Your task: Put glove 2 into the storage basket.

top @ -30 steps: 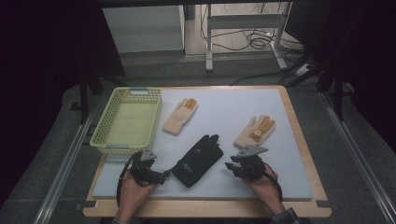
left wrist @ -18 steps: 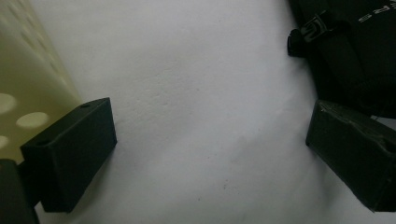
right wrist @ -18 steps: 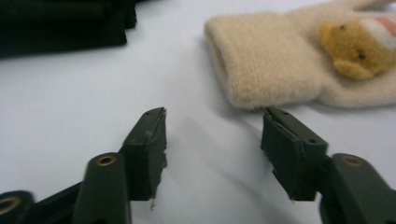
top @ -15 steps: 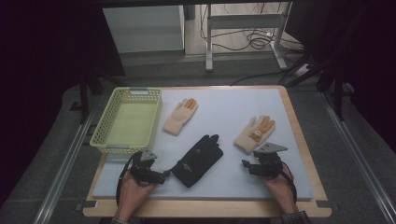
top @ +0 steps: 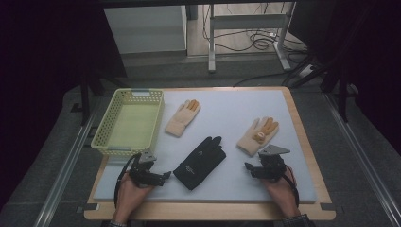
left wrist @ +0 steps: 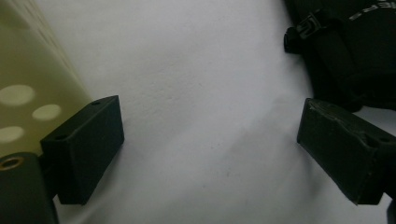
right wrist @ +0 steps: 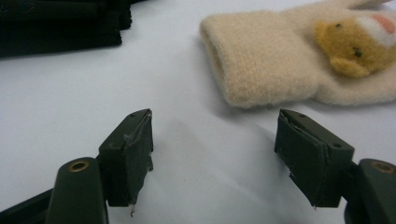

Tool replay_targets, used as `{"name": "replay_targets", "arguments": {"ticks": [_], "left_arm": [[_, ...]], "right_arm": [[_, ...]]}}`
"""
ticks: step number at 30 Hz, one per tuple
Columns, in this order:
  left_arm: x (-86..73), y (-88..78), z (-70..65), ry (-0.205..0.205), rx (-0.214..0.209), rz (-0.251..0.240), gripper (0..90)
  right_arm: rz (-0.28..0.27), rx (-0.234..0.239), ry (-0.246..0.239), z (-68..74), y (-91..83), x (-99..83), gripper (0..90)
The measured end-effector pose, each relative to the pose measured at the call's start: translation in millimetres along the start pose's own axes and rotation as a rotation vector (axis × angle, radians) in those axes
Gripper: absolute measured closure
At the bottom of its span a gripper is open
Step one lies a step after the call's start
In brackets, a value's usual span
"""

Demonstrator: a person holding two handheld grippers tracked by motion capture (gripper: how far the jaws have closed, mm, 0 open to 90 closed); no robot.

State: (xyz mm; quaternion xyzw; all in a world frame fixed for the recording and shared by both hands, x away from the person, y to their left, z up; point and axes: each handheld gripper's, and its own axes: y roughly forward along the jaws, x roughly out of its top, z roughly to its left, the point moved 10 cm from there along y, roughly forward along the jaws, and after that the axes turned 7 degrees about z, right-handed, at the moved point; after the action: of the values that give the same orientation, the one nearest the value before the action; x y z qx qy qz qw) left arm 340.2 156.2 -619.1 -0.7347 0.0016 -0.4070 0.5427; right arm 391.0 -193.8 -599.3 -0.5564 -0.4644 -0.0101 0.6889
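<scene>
A black glove (top: 200, 161) lies palm-down at the front middle of the white mat (top: 227, 106). A cream glove (top: 182, 118) rests beside the basket. A second cream glove with a small bear (top: 257, 135) lies to the right. My left gripper (top: 161, 175) sits on the mat just left of the black glove (left wrist: 345, 51). Its jaws (left wrist: 210, 135) have just been closing a little, still open with bare mat between them. My right gripper (top: 252, 168) rests below the bear glove's cuff (right wrist: 271, 70). Its jaws (right wrist: 217, 135) have just been opening and hold nothing.
A yellow-green plastic basket (top: 128, 122) stands at the mat's left edge, close behind my left gripper, its wall (left wrist: 28, 84) beside the left jaw. The wooden table rim (top: 302, 127) frames the mat. Beyond the table are metal legs and floor cables.
My right hand has shifted to the right, away from the black glove, and its jaws stand wider. The left hand has stayed where it was.
</scene>
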Motion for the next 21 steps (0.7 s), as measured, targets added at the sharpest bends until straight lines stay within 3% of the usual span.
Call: {"name": "replay_targets", "arguments": {"ticks": [8, 12, 16, 21], "left_arm": [[13.4, -25.5, -10.8, -0.019, -0.075, -0.044, 7.6], [31.8, -35.5, -29.4, 0.014, -0.144, -0.056, 5.5], [49.4, -29.7, -46.6, 0.088, -0.15, -0.018, 1.4], [69.9, -11.9, -65.0, 0.121, -0.172, 0.011, 0.0]], "right_arm": [[0.001, -0.007, 0.001, -0.6, 0.1, -0.1, 25.6], [0.002, -0.008, 0.002, -0.8, 0.1, -0.2, 25.2], [0.002, -0.009, 0.002, -0.8, 0.2, -0.2, 24.9], [0.002, -0.01, 0.002, -0.9, 0.2, -0.3, 24.6]]}}
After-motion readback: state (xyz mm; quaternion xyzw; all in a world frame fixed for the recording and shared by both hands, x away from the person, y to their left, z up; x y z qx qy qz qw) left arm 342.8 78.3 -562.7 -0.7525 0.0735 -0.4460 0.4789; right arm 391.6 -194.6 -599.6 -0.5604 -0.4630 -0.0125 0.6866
